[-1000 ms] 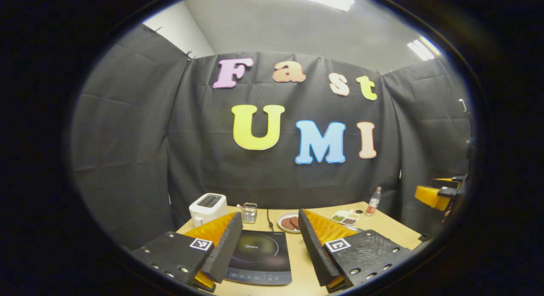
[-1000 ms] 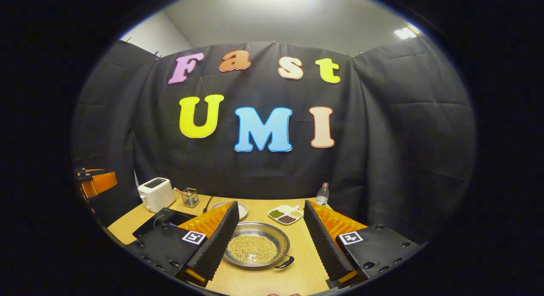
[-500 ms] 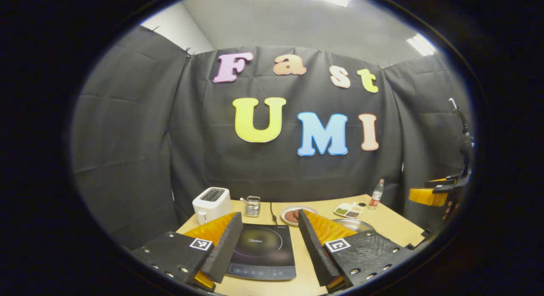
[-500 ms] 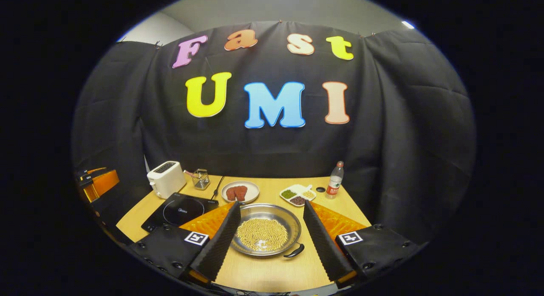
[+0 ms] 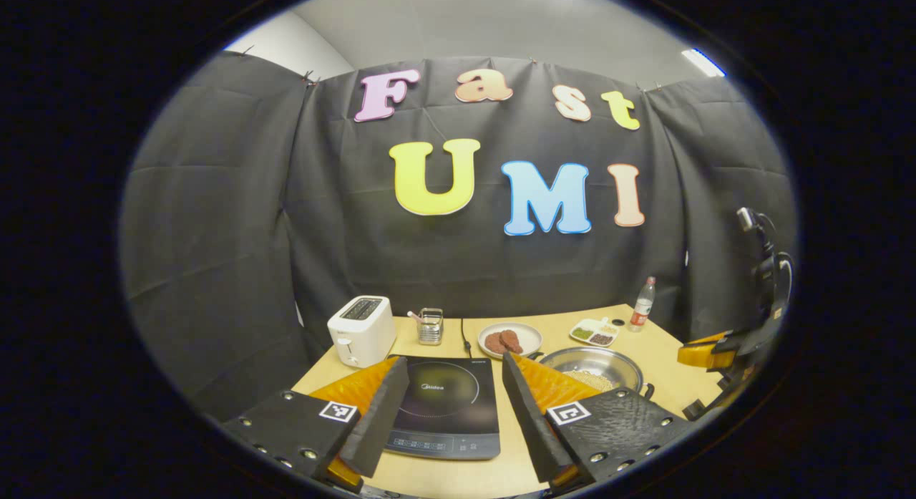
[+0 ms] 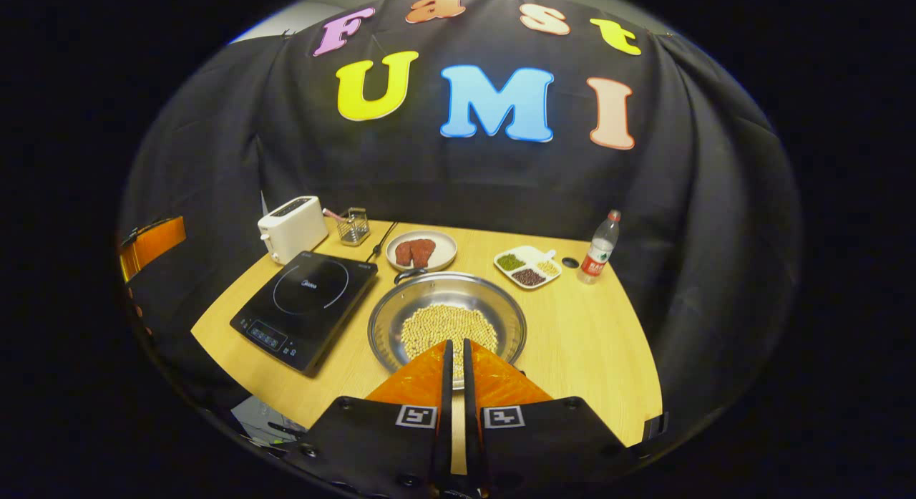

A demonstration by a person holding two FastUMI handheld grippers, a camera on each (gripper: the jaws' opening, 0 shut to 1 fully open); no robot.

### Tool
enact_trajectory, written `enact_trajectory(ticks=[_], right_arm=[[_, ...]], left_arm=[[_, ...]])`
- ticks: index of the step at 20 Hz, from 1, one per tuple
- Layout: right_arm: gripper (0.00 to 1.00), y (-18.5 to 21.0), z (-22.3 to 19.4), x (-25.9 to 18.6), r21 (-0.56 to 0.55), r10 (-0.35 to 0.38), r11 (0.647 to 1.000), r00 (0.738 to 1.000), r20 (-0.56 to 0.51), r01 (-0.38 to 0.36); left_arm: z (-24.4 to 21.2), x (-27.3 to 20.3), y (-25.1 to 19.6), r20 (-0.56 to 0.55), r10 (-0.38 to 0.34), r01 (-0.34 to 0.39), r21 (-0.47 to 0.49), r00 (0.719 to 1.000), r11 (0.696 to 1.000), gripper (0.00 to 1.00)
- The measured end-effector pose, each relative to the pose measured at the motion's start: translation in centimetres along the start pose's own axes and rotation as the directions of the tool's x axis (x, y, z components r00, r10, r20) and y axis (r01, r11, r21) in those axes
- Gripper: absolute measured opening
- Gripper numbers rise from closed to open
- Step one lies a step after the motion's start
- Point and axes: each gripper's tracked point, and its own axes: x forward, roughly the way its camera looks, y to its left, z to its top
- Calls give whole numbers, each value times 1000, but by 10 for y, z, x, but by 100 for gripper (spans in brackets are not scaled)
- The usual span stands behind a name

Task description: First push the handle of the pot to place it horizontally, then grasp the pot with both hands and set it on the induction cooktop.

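A shallow steel pot (image 6: 447, 327) holding yellow beans sits mid-table, right of the black induction cooktop (image 6: 308, 306). One black handle (image 6: 409, 273) points away at the pot's far left rim; the near handle is hidden under my fingers. My right gripper (image 6: 455, 344) hovers over the pot's near rim, fingers shut together with nothing seen between them. My left gripper (image 5: 452, 361) is open above the table's near edge, framing the cooktop (image 5: 447, 406). The pot (image 5: 594, 366) lies just past its right finger (image 5: 529, 399). The right gripper (image 5: 708, 349) shows at the far right of the left gripper view.
Along the back of the wooden table (image 6: 587, 349) stand a white toaster (image 6: 292, 228), a small wire basket (image 6: 353, 225), a plate of meat (image 6: 421, 250), a divided dish of beans (image 6: 528, 266) and a water bottle (image 6: 600, 248). A black cord (image 6: 383, 240) runs behind the cooktop.
My right gripper went from wide open to shut while rising and tipping down over the pot. The left gripper's view tilted down, bringing the pot into sight.
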Motion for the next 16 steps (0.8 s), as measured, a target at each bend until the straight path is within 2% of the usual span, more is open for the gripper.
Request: enact_trajectory(ticks=[1, 2, 3, 4, 6, 15, 16], right_arm=[[10, 3, -8, 6, 17, 23, 1000, 999, -26, -23], [5, 5, -12, 11, 23, 48, 999, 998, -43, -47], [4, 6, -18, 14, 20, 64, 998, 996, -64, -63], [2, 9, -27, 20, 10, 94, 996, 991, -94, -93], [2, 16, -45, 27, 20, 147, 989, 977, -152, -145], [0, 3, -114, 77, 9, 166, 985, 919, -358, -175], [0, 3, -120, 77, 9, 176, 982, 909, -378, -187]], left_arm=[[-1, 3, 0, -8, 9, -9, -4, 1000, 1000, 81], [-4, 4, -2, -16, 17, -18, -6, 1000, 1000, 81], [-6, 5, -3, -24, 24, -24, -8, 999, 1000, 81], [-10, 8, -5, -32, 28, -29, -10, 999, 1000, 75], [-14, 13, -13, -47, 26, -27, -16, 999, 1000, 75], [-7, 38, -38, -62, 48, -46, 36, 997, 998, 76], [-8, 40, -42, -66, 47, -45, 36, 997, 998, 81]])
